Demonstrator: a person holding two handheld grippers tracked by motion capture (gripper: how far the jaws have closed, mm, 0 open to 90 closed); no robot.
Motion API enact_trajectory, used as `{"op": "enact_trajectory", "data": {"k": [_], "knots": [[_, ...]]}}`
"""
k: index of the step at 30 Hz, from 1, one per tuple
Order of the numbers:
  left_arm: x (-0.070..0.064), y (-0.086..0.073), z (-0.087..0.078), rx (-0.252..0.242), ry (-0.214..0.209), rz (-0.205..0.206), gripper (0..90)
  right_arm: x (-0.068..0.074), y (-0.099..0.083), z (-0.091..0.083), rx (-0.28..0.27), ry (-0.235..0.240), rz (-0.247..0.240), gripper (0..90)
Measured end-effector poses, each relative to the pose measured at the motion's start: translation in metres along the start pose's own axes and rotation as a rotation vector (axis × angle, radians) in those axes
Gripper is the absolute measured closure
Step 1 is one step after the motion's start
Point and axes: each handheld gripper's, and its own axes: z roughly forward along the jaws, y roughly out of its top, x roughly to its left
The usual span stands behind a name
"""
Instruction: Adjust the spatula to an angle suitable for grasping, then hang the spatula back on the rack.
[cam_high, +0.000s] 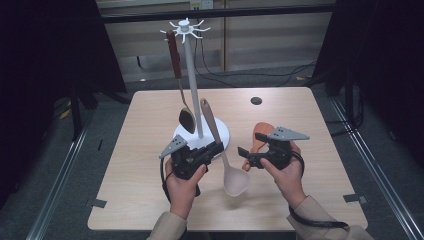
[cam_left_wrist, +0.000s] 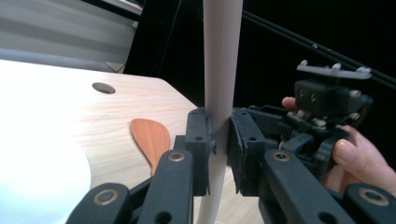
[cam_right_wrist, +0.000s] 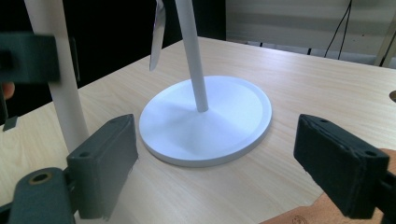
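Black jaws of the left gripper (cam_high: 218, 148) clamp the pale ladle (cam_left_wrist: 219, 93) by its handle, bowl resting on the table (cam_high: 150, 165). Wide-open, the right gripper (cam_high: 243, 151) holds nothing. One spoon (cam_high: 186, 118) hangs on the rack (cam_right_wrist: 205, 119); the ladle and a wooden spatula (cam_left_wrist: 150, 140) remain unhung, I judge.

Light wood table (cam_high: 150, 165) w/ a round hole (cam_high: 256, 100) near its far edge is carrying my stuff. White stand base (cam_high: 222, 131) is sitting mid-table; orange spatula (cam_high: 259, 136) is lying flat to its right. Ladle bowl (cam_high: 236, 183) is resting near the front.
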Motion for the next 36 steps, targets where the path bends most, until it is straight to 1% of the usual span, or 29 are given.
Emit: {"op": "enact_trajectory", "data": {"k": [2, 3, 4, 6, 7, 8, 9, 10, 11, 12, 13, 14, 15, 16, 17, 18, 19, 20, 21, 22, 23, 24, 26, 27, 29, 30, 32, 33, 36], "knots": [[0.0, 0.003, 0.0, -0.007, 0.001, 0.003, 79.0, -0.001, -0.001, 0.0, 0.005, -0.001, -0.01, 10.8], [0.0, 0.006, -0.001, -0.006, -0.008, 0.007, 79.1, -0.001, -0.002, 0.0, 0.008, 0.002, -0.009, 10.3], [0.0, 0.008, -0.001, -0.004, -0.003, 0.011, 79.1, -0.002, -0.003, 0.0, 0.011, 0.003, -0.006, 10.2], [0.001, 0.012, -0.002, -0.016, -0.01, 0.017, 79.1, -0.002, -0.003, 0.0, 0.013, 0.003, -0.009, 9.9], [0.002, 0.014, -0.003, -0.018, -0.002, 0.015, 79.1, -0.002, -0.004, 0.001, 0.015, 0.005, -0.013, 9.9], [0.003, 0.015, -0.004, -0.015, -0.006, 0.022, 79.0, -0.002, -0.004, 0.001, 0.016, 0.004, -0.016, 9.9], [0.003, 0.017, -0.004, -0.023, -0.011, 0.014, 79.1, -0.002, -0.004, 0.001, 0.018, 0.005, -0.015, 9.9], [0.004, 0.019, -0.004, -0.027, -0.001, 0.017, 79.1, -0.003, -0.005, 0.001, 0.02, 0.004, -0.016, 9.8], [0.004, 0.021, -0.005, -0.033, -0.008, 0.018, 79.0, -0.003, -0.005, 0.001, 0.022, 0.003, -0.017, 9.8], [0.005, 0.022, -0.006, -0.028, -0.001, 0.023, 79.0, -0.003, -0.005, 0.001, 0.024, 0.003, -0.018, 9.7], [0.005, 0.023, -0.005, -0.044, -0.006, 0.012, 79.1, -0.003, -0.006, 0.001, 0.026, 0.004, -0.019, 9.6], [0.006, 0.024, -0.006, -0.039, -0.002, 0.02, 79.0, -0.004, -0.006, 0.001, 0.027, 0.004, -0.02, 9.4], [0.006, 0.026, -0.006, -0.047, -0.006, 0.013, 79.0, -0.004, -0.006, 0.001, 0.027, 0.006, -0.02, 9.4], [0.007, 0.027, -0.007, -0.043, -0.006, 0.02, 79.0, -0.004, -0.006, 0.001, 0.029, 0.006, -0.02, 9.4], [0.005, 0.028, -0.006, -0.064, -0.004, -0.004, 79.0, -0.004, -0.006, 0.001, 0.029, 0.007, -0.022, 9.4], [0.006, 0.029, -0.007, -0.051, -0.002, 0.013, 79.0, -0.004, -0.006, 0.001, 0.03, 0.006, -0.02, 9.4], [0.007, 0.03, -0.008, -0.051, -0.003, 0.023, 79.0, -0.004, -0.006, 0.001, 0.028, 0.007, -0.023, 9.4], [0.007, 0.031, -0.008, -0.052, -0.008, 0.018, 79.0, -0.004, -0.006, 0.001, 0.027, 0.006, -0.021, 9.4], [0.007, 0.032, -0.008, -0.054, -0.004, 0.024, 79.0, -0.004, -0.006, 0.001, 0.031, 0.003, -0.02, 9.4], [0.005, 0.033, -0.007, -0.073, -0.007, -0.003, 79.0, -0.005, -0.006, 0.001, 0.033, 0.002, -0.02, 9.3], [0.007, 0.034, -0.008, -0.058, -0.014, 0.022, 79.0, -0.005, -0.007, 0.0, 0.033, 0.003, -0.02, 9.4], [0.005, 0.035, -0.007, -0.076, -0.016, -0.001, 79.0, -0.005, -0.007, 0.0, 0.034, 0.002, -0.02, 9.3], [0.005, 0.037, -0.007, -0.058, -0.008, 0.028, 79.0, -0.004, -0.007, 0.0, 0.036, 0.005, -0.02, 9.3], [0.004, 0.037, -0.006, -0.065, -0.016, 0.019, 79.0, -0.004, -0.007, 0.0, 0.036, 0.004, -0.021, 9.4], [0.005, 0.039, -0.005, -0.058, -0.016, 0.031, 79.0, -0.004, -0.008, 0.0, 0.041, 0.006, -0.025, 9.4], [0.005, 0.039, -0.004, -0.068, -0.022, 0.017, 79.0, -0.004, -0.009, 0.0, 0.046, 0.004, -0.024, 9.3], [0.005, 0.041, -0.004, -0.065, -0.015, 0.028, 79.1, -0.004, -0.009, -0.001, 0.044, 0.006, -0.027, 9.3], [0.005, 0.042, -0.004, -0.065, -0.02, 0.033, 79.0, -0.004, -0.008, -0.002, 0.044, 0.003, -0.033, 9.3], [0.004, 0.045, -0.003, -0.07, -0.022, 0.036, 79.1, -0.004, -0.008, -0.003, 0.043, 0.002, -0.025, 9.4]]}}
